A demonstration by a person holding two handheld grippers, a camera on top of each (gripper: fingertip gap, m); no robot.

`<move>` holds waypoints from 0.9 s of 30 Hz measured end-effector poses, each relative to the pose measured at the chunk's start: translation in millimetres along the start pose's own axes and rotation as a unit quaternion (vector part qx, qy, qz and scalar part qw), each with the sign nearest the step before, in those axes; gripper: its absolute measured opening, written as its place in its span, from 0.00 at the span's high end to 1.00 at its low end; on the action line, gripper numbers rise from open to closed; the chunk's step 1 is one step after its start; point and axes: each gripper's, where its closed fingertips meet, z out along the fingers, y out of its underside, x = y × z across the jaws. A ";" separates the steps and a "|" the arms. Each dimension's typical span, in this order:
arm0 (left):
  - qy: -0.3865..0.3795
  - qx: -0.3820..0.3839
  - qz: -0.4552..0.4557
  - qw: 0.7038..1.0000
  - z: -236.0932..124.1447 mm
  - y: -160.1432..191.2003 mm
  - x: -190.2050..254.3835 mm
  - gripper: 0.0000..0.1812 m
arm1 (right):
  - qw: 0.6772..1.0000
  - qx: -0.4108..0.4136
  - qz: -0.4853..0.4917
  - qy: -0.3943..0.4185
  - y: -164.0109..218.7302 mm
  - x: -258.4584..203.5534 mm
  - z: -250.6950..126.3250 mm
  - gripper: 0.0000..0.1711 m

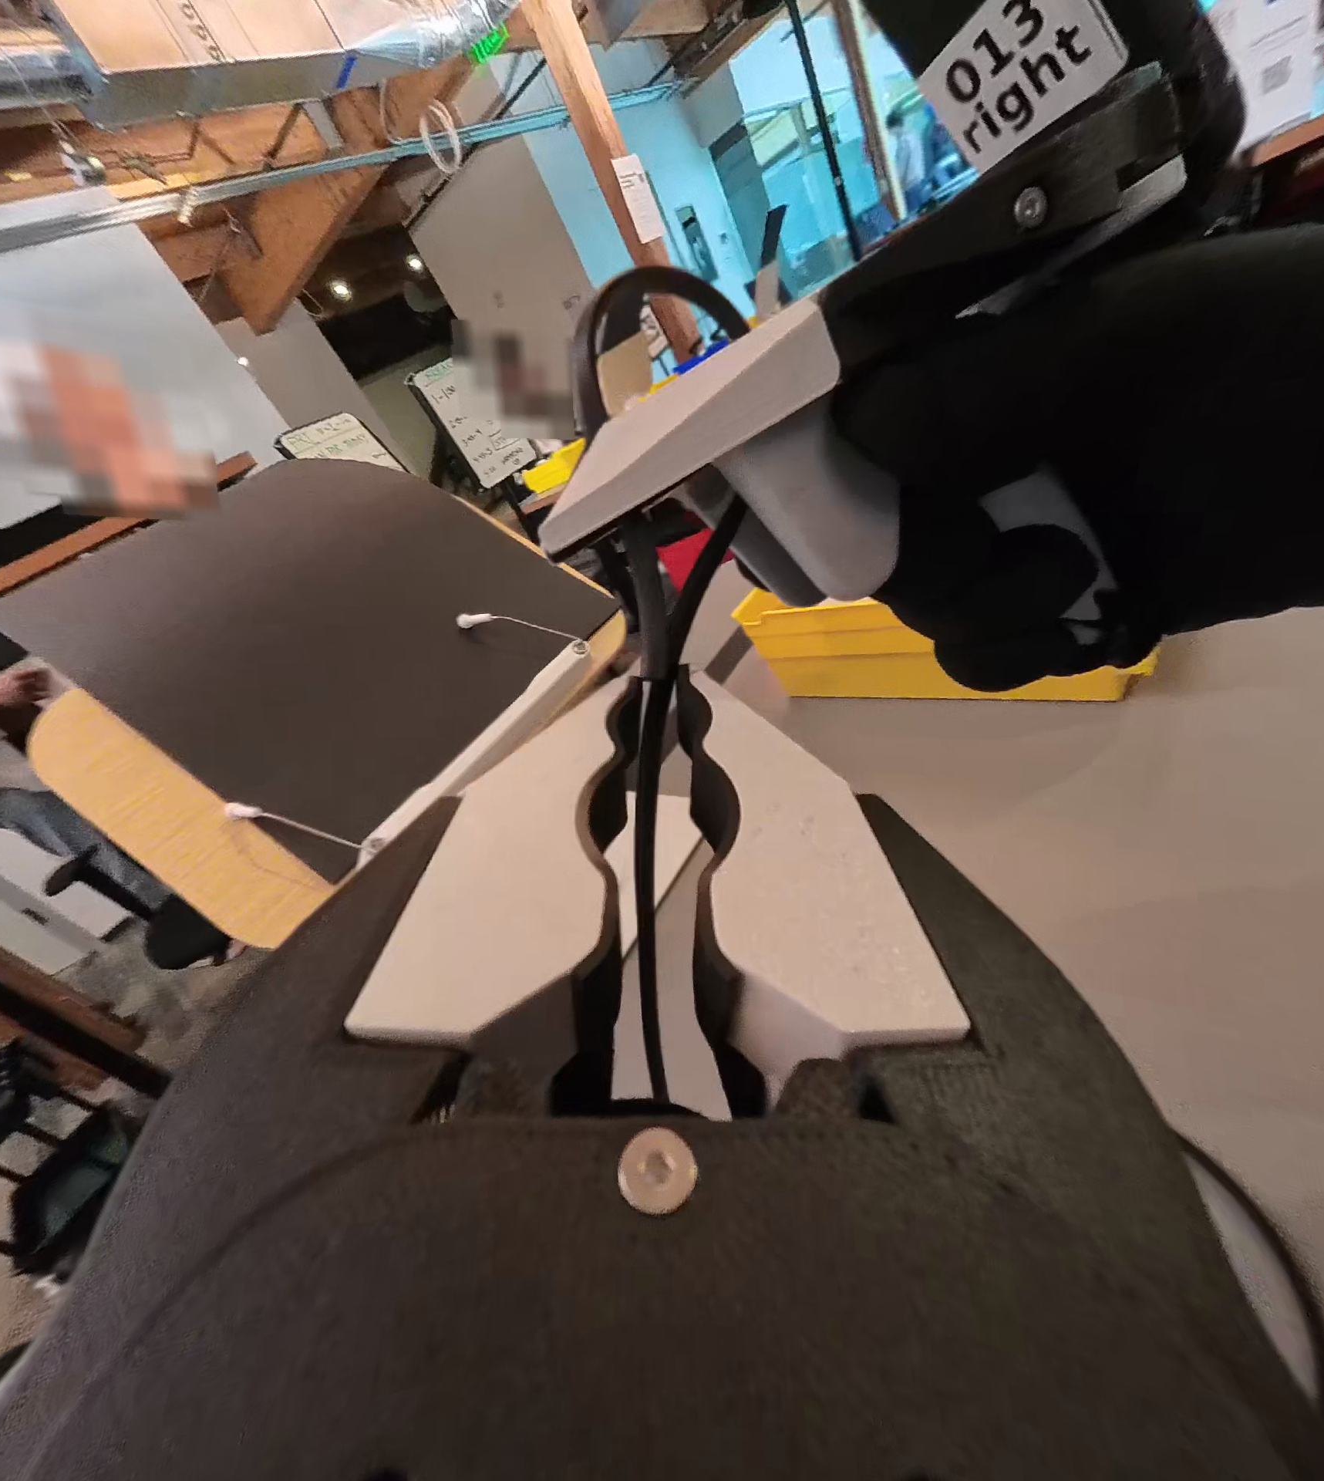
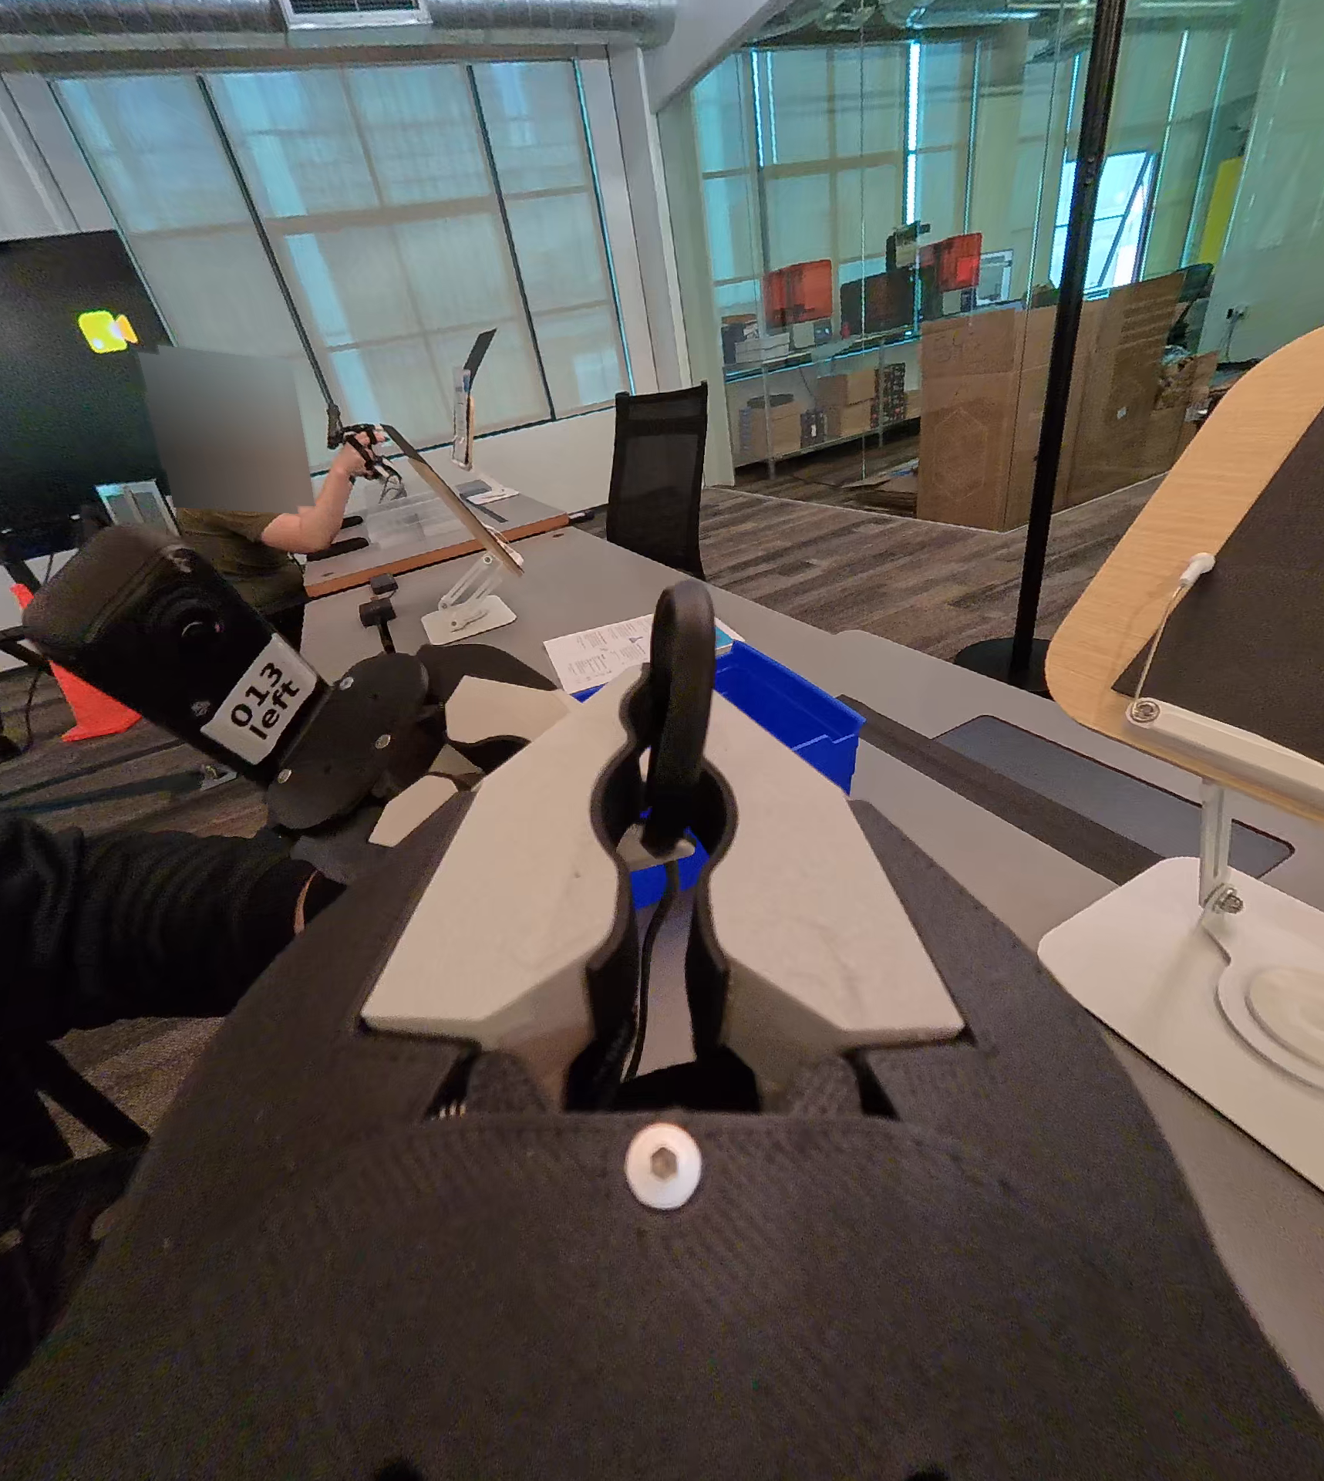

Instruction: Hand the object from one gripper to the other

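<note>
While both held: my left gripper (image 1: 660,689) and right gripper (image 2: 662,705) each clenched the cable (image 1: 649,801).
Cable: looped upright between them, above the bench (image 1: 1123,801).
Axis: along my left fingers.

1. The cable (image 1: 646,801) is seen as smooth black rubber with a slight sheen.
2. The fingers (image 1: 498,897) are seen as matt pale plastic, finely grained.
3. The glove (image 1: 1171,449) is seen as matt black cloth.
4. The bin (image 1: 843,653) is seen as glossy yellow plastic.
</note>
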 end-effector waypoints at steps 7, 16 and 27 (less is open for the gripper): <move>-0.026 -0.022 0.051 0.998 0.2 -0.3 -1.6 0.99 | 1.000 -0.004 0.007 0.001 7.2 -1.7 7.3 1.00; 0.008 -0.030 -0.011 0.999 -2.0 -2.3 -7.8 1.00 | 1.000 -0.021 0.003 0.021 10.1 8.5 6.1 0.71; 0.135 0.088 -0.307 0.938 -29.4 -33.1 -52.1 0.99 | 0.992 -0.076 -0.063 -0.073 30.8 -10.2 -8.2 0.59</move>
